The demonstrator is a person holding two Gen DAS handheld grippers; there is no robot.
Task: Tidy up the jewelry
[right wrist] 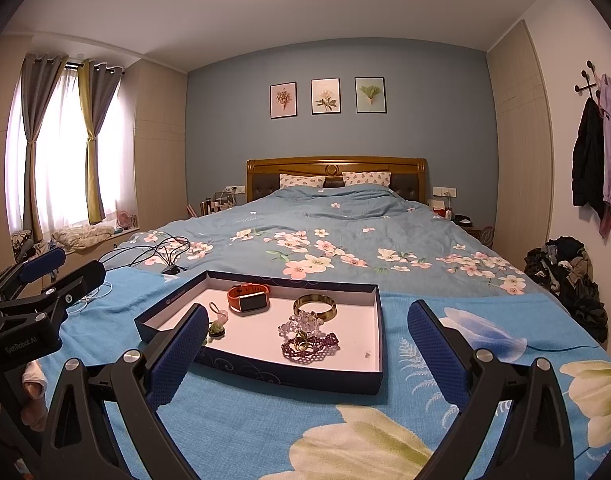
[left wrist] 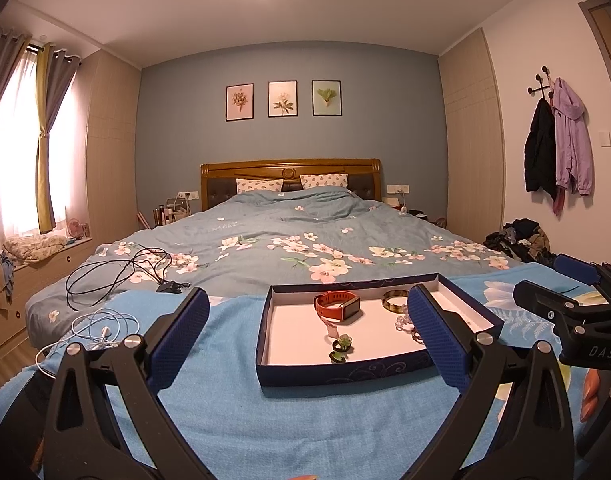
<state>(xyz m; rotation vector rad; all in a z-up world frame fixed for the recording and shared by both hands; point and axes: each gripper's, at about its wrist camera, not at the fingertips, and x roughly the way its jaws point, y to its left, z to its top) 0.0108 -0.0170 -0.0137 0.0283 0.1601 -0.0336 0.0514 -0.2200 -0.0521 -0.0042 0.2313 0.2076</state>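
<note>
A shallow dark-blue box tray (left wrist: 337,372) (right wrist: 289,376) with a white floor lies on a blue flowered towel at the bed's foot. Inside lie an orange smartwatch (left wrist: 339,306) (right wrist: 249,298), a gold bangle (left wrist: 395,300) (right wrist: 315,306), a clear bead bracelet (right wrist: 303,322), a purple bead bracelet (right wrist: 311,348), a pink charm (right wrist: 221,316) and green flower rings (left wrist: 341,346) (right wrist: 215,330). My left gripper (left wrist: 309,336) hovers open in front of the tray, empty. My right gripper (right wrist: 307,356) is open and empty too, just short of the tray's near rim.
Black cables (left wrist: 121,276) (right wrist: 161,252) and white earphones (left wrist: 101,330) lie on the bed to the left of the tray. A heap of dark clothes (right wrist: 565,272) sits on the floor at the right. Each gripper shows at the edge of the other's view.
</note>
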